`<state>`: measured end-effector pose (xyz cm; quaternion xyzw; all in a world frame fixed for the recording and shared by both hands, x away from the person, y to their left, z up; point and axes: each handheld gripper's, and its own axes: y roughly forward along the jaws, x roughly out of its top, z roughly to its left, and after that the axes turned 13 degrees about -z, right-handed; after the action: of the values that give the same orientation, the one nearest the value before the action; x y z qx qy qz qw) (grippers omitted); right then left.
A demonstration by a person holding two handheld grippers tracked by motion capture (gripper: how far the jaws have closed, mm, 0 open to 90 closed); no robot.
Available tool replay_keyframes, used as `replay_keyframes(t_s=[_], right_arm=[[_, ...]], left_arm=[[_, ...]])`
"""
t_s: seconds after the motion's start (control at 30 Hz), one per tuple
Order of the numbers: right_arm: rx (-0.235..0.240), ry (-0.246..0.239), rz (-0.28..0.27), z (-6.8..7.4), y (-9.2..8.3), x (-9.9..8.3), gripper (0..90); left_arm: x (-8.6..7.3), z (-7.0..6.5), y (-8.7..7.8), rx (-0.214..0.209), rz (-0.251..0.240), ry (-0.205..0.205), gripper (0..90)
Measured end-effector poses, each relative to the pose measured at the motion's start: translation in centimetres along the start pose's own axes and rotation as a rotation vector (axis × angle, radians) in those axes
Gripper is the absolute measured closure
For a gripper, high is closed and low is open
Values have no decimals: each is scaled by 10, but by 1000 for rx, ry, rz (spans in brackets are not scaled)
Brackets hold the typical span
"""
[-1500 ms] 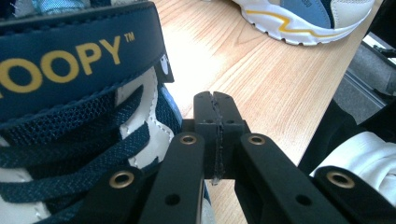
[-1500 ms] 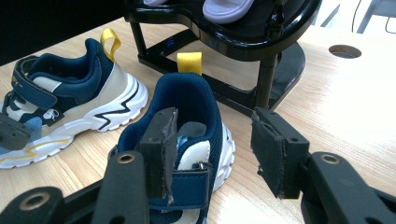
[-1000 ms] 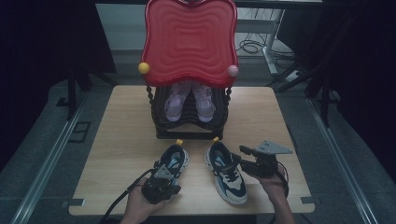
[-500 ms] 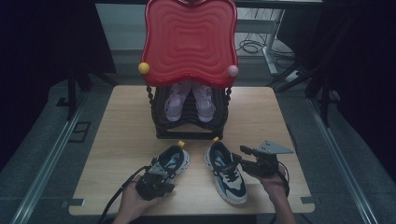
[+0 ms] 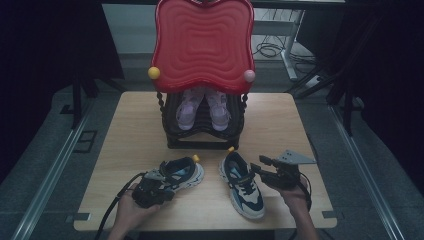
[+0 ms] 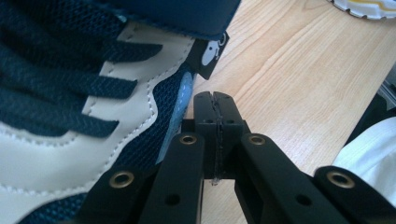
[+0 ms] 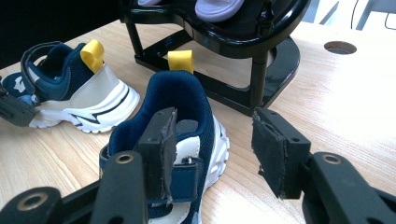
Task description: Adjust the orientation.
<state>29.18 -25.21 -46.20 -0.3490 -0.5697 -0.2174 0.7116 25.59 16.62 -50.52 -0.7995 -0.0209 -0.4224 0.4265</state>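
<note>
Two navy and white sneakers with yellow heel tabs lie on the wooden table (image 5: 280, 125). The left sneaker (image 5: 182, 172) (image 6: 93, 93) has my left gripper (image 5: 166, 187) (image 6: 215, 100) at its toe end. That gripper is shut with nothing between its pads, and its tips sit beside the shoe's laced side. The right sneaker (image 5: 243, 186) (image 7: 177, 93) lies under my right gripper (image 5: 259, 168) (image 7: 215, 123), which is open. One pad (image 7: 164, 149) hangs over the shoe's strap, while the other is over bare wood beside the shoe. Neither pad presses on it.
A black shoe rack (image 5: 205, 135) (image 7: 252, 42) with a wavy red top (image 5: 202, 45) stands at the table's middle back. It holds a pair of lilac sandals (image 5: 200, 107). A cable (image 5: 112, 210) trails from the left gripper off the near edge.
My left hand has slid the shut gripper leftwards along the left sneaker's toe. The right gripper and both shoes have stayed put.
</note>
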Motion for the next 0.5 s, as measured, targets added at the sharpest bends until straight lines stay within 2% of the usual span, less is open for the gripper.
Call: replay_keyframes(t_s=[0.33,0.5], right_arm=[[-1,-1,2,0,0,0,499],[-1,-5,3,0,0,-1,499]], left_arm=[[-1,9,-5,5,-13,-20,897],[-2,15,-9,24,-32,-39,898]])
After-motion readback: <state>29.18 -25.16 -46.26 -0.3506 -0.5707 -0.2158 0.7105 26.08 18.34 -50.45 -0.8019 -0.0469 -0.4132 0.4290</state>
